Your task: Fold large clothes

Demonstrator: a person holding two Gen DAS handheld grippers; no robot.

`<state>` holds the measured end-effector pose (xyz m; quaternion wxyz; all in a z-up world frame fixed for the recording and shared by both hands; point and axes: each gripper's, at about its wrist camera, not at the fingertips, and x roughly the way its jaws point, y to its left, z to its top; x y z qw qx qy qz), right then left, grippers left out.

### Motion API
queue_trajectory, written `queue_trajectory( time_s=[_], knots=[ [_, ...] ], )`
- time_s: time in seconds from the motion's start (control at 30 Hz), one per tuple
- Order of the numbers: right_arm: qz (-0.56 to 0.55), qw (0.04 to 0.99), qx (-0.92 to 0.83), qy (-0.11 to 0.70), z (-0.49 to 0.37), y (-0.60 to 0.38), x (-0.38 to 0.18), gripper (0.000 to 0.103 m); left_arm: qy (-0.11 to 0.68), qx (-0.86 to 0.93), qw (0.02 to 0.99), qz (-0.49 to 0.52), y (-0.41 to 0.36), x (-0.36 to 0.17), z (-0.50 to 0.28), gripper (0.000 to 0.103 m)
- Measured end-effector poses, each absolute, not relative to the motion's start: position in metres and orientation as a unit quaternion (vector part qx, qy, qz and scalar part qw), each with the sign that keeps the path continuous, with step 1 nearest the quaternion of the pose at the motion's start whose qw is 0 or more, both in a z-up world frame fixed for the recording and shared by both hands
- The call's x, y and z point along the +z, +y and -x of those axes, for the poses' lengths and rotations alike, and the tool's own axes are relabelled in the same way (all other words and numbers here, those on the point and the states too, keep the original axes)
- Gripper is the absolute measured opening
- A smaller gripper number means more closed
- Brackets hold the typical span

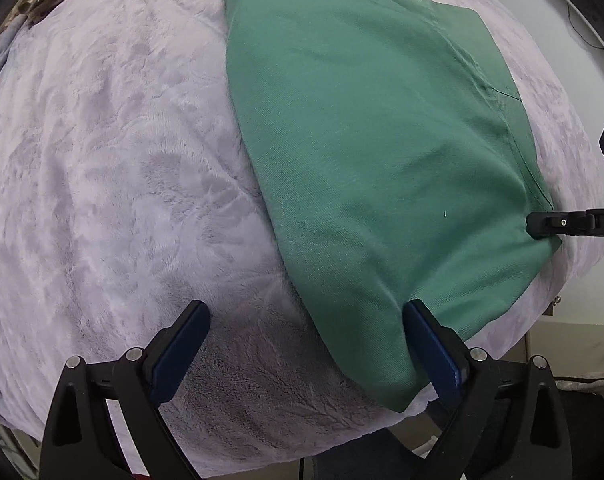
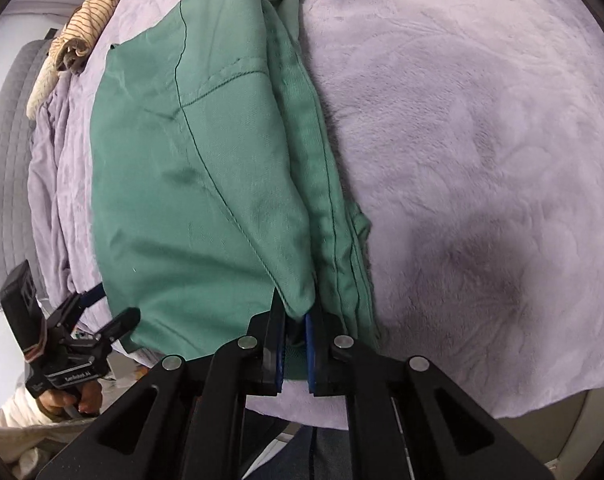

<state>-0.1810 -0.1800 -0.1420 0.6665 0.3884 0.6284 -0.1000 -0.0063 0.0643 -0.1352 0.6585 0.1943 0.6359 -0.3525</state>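
Your green garment [image 1: 366,152] lies folded lengthwise in a long band on the lilac plush blanket [image 1: 114,168], running from the near edge of the bed toward the far side. From the right wrist camera you can see several layers stacked along its right side, with dark stitched seams crossing the top layer [image 2: 206,168].

Your right tool [image 2: 294,344] is pinching the near end of the garment's top layer: the blue pads sit close together with a bunched point of green cloth between them. In the left wrist view that same tool [image 1: 542,226] meets the garment's right near corner.

Your left tool [image 1: 306,344] is spread wide. Its right finger [image 1: 430,344] touches the near left corner of the garment, and its left finger [image 1: 182,348] hangs over bare blanket. In the right wrist view you see your left hand [image 2: 70,400] gripping the handle of that tool.

Beyond the garment, a striped cloth [image 2: 90,20] lies bunched at the far left edge of the blanket.
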Motion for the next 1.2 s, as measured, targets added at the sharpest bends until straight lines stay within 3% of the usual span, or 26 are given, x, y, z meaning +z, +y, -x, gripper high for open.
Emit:
queue_trajectory(
  time_s=[0.73,1.0,1.2],
  knots=[
    [-0.345,0.658,-0.115,0.659,0.177,-0.177,-0.163,0.005,0.645,-0.350,0.652,-0.190,0.064,-0.151,-0.012,0.103],
    [-0.365,0.678,-0.123,0.625,0.180,-0.188,-0.114,0.011,0.631,-0.342,0.666,-0.202,0.059,-0.117,-0.024,0.103],
    [-0.315,0.737,-0.136,0.583,0.163,-0.187,-0.070,0.012,0.627,-0.326,0.681,-0.194,0.055,-0.103,-0.039,0.103]
  ],
)
